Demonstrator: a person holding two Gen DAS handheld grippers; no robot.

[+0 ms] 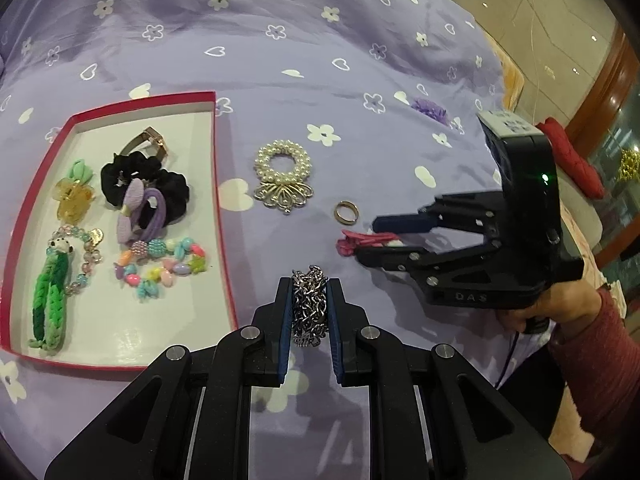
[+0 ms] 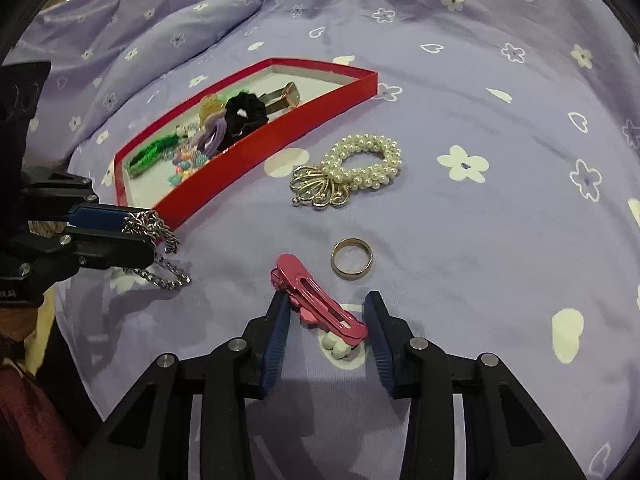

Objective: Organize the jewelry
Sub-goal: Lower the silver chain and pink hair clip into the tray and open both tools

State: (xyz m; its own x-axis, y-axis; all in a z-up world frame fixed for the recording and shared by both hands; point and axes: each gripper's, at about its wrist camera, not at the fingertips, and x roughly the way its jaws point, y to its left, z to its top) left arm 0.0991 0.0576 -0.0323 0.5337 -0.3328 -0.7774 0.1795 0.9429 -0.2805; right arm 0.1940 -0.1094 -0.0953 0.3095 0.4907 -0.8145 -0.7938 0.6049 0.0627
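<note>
My left gripper is shut on a silver chain, which hangs from it just right of the red box; it also shows in the right wrist view. The box holds scrunchies, clips and bead bracelets. My right gripper is open, its fingers on either side of a pink hair clip lying on the bedspread; the clip also shows in the left wrist view. A gold ring and a pearl hair tie with a gold ornament lie beyond the clip.
A purple bedspread with white flowers and hearts covers the surface. A small purple fabric piece lies at the far right. A red cushion and the floor lie beyond the bed's right edge.
</note>
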